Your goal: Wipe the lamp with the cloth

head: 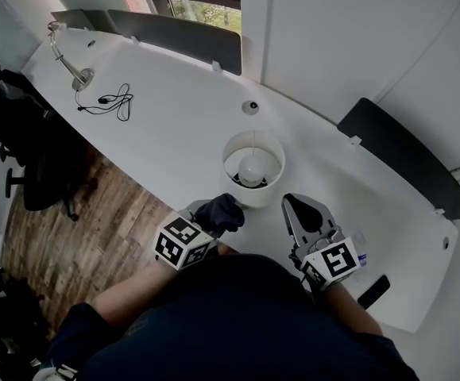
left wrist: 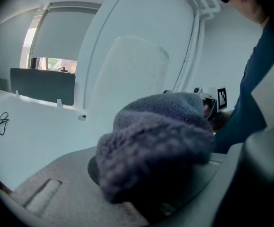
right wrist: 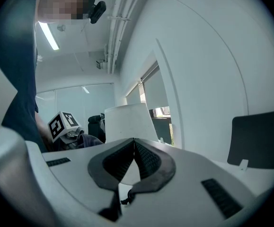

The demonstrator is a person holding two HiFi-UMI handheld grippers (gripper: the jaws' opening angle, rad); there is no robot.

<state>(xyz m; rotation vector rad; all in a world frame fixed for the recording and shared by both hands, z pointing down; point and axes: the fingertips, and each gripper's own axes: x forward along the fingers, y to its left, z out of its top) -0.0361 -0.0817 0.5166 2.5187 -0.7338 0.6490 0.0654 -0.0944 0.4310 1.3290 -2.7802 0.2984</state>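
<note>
A white table lamp with a round shade stands on the white desk; its bulb shows from above. My left gripper is shut on a dark grey cloth, which sits just left of the shade's base. In the left gripper view the bunched cloth fills the jaws, with the lamp shade right behind it. My right gripper is shut and empty, just right of the lamp; the lamp shade shows beyond its tips.
A chrome desk lamp and a black cable lie at the desk's far left. Dark divider panels line the back edge. A black phone lies near the right front. Office chairs stand on the wooden floor to the left.
</note>
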